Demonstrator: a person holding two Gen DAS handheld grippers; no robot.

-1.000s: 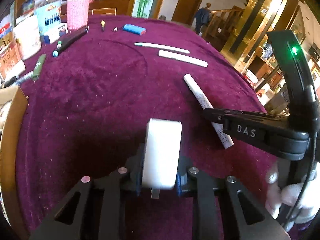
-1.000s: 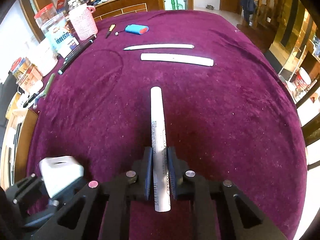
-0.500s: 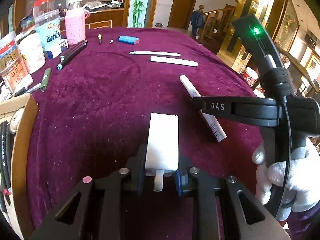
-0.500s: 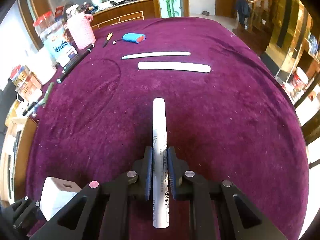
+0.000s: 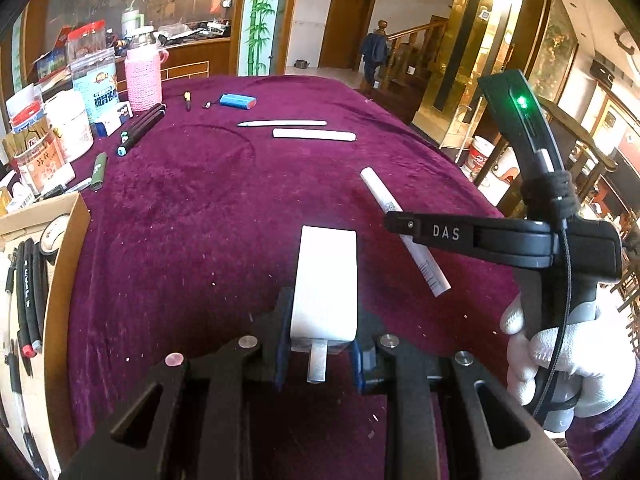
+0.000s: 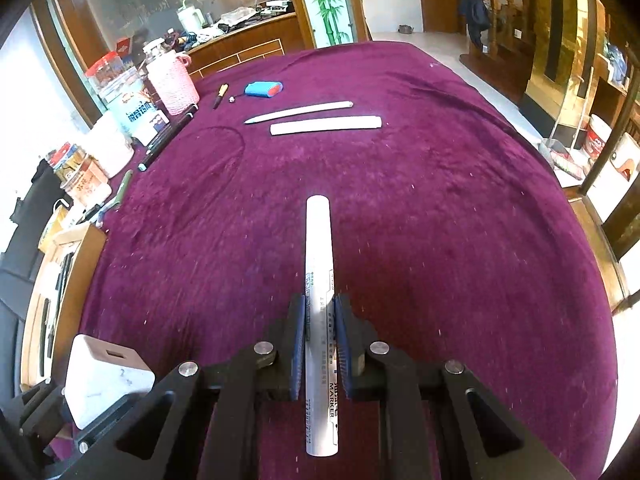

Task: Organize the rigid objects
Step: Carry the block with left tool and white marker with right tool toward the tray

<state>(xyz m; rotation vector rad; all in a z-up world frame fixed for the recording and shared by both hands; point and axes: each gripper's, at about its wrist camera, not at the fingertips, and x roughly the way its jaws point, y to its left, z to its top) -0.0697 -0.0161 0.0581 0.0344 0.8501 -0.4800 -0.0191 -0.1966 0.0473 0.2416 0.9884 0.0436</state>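
Two grippers are seen above the purple-covered table (image 6: pixel 440 208), each closed on one thing. The left gripper (image 5: pixel 320 344) is clamped on a white charger block (image 5: pixel 326 280): its blue-padded jaws are drawn in narrowly against the block's two flat sides, and a metal prong is seen sticking out toward the camera between them. The block is held clear of the cloth, near the table's near edge. The right gripper (image 6: pixel 320 340) is pinched on a white marker (image 6: pixel 319 280); the jaws are almost pressed together, with only the marker's barrel between the pads. The marker is held lengthwise along the fingers, its rounded end pointed toward the table's far edge. In the left wrist view the right gripper is gripped by a white-gloved hand (image 5: pixel 560 360). A white pen (image 6: pixel 298 112) and a white flat stick (image 6: pixel 326 125) are laid side by side toward the far edge, well apart from both grippers.
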